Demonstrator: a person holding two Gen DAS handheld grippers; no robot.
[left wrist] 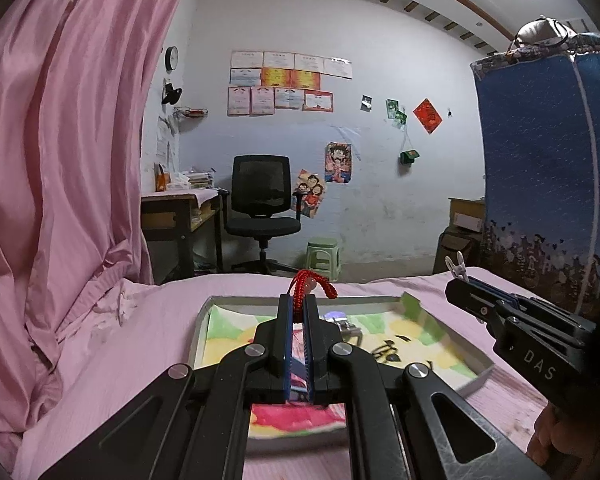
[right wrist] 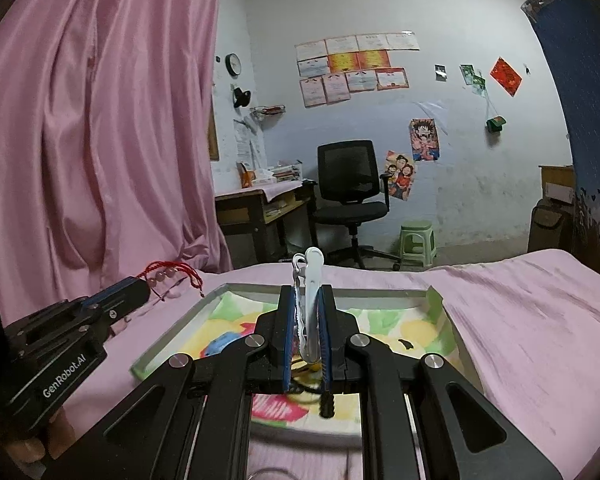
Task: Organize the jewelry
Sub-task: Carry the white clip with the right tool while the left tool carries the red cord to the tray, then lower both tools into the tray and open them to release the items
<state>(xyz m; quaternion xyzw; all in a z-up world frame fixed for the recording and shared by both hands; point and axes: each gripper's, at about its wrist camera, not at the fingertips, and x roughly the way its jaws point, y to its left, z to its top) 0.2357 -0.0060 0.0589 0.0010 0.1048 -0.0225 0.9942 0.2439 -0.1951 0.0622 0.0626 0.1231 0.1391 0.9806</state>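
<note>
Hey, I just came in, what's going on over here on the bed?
A person is sorting jewelry with a handheld gripper in each hand, over a shallow tray with a colourful cartoon lining that sits on a pink bedsheet. The left gripper is shut on a red cord bracelet with pale beads. The right gripper is shut on a white hair clip. Both pieces are held above the tray, not yet set down. A few small items already lie in the tray.
</note>
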